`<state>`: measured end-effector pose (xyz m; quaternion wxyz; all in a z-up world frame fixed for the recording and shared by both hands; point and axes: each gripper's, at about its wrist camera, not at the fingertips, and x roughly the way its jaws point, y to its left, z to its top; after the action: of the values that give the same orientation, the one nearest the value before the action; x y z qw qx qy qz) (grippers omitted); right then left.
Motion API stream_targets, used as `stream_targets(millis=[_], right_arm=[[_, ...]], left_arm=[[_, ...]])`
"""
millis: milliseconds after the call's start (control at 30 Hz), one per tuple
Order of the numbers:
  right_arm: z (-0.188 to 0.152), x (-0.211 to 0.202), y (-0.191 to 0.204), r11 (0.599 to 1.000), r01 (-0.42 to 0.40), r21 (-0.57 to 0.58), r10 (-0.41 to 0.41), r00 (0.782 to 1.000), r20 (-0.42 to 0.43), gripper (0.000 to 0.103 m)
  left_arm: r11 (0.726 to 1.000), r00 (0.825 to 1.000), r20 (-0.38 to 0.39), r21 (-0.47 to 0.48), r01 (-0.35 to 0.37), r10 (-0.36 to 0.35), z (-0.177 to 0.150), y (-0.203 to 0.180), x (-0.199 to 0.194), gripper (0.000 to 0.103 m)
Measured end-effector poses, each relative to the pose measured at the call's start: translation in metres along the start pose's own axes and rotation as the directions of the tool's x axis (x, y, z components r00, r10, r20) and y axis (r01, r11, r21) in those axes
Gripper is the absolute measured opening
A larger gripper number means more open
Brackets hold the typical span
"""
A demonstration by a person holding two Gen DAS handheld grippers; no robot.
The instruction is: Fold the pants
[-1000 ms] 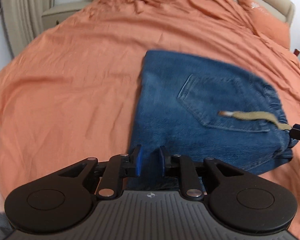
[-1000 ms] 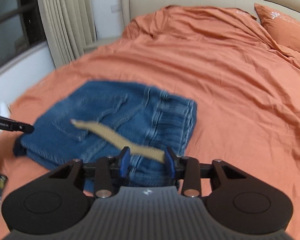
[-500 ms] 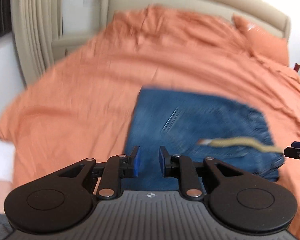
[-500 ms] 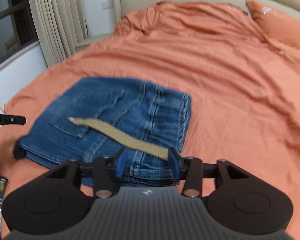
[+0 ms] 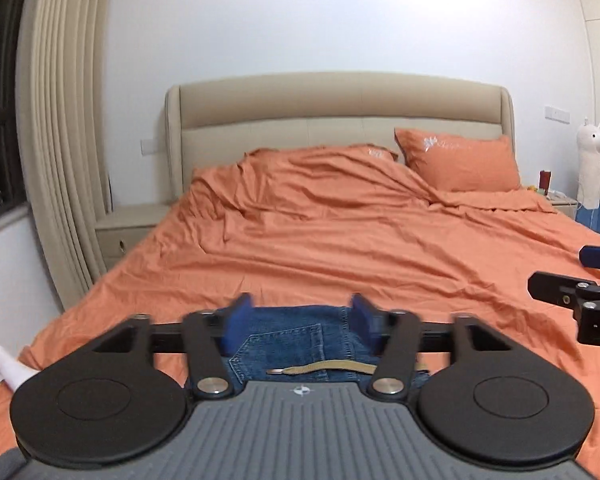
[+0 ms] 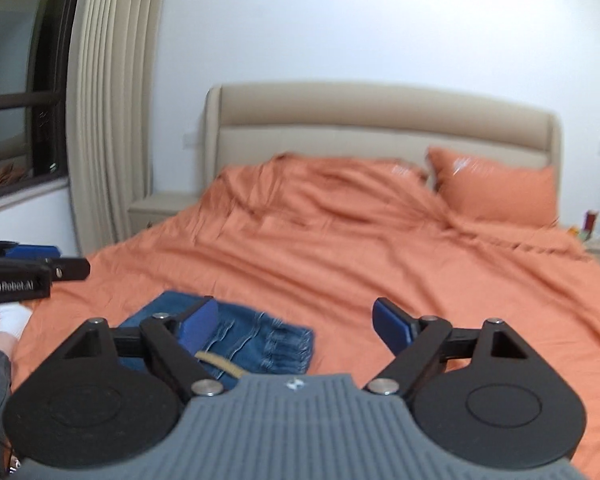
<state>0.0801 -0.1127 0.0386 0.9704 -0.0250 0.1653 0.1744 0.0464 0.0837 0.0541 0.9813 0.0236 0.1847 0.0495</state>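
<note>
The blue jeans [image 5: 296,340] lie folded into a compact stack near the foot of the orange bed [image 5: 340,248], back pocket up, with a tan drawstring [image 5: 324,368] lying across them. They also show in the right wrist view [image 6: 256,340]. My left gripper [image 5: 300,320] is open and empty, raised above the jeans and pulled back. My right gripper [image 6: 296,324] is open wide and empty, to the right of the jeans. Each gripper shows at the edge of the other's view.
An orange pillow [image 5: 460,160] leans on the beige headboard [image 5: 340,108]. A nightstand [image 5: 128,228] and curtains [image 5: 60,140] stand at the left. A white sock [image 5: 4,364] lies at the bed's left edge. Small items and plush toys [image 5: 596,160] are at the right.
Both grippers let go of the jeans, opened, and rose and tilted up toward the headboard. The folded jeans stay flat on the bed.
</note>
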Motion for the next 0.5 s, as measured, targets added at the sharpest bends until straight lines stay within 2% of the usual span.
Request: stream_targets(millis=[67,200,333,500], right_arm=[[-0.004,-0.019,0.002,0.999,0.04,-0.004,-0.039,0.999,0.035,0.082],[-0.02,-0.043,0.006,0.998,0.061,0.016,-0.061,0.997,0.045,0.082],[-0.041,-0.047,0.01,0.999,0.028,0.044,-0.028,1.0,0.004,0.082],[-0.073,-0.026,0.01,0.998,0.019,0.061,-0.014,0.997,-0.07,0.082]], left_arm=[[1.0,1.0,0.027,0.007,-0.012,0.011,-0.005,-0.011,-0.013,0.092],[0.998,0.999,0.001,0.037,-0.054,0.054,-0.021,-0.025,-0.017,0.094],[0.998,0.996,-0.075,0.051,-0.038,0.042,-0.044,-0.033,-0.006,0.094],[0.999,0.981,-0.187,0.035,-0.035,0.041,-0.068,-0.033,0.017,0.094]])
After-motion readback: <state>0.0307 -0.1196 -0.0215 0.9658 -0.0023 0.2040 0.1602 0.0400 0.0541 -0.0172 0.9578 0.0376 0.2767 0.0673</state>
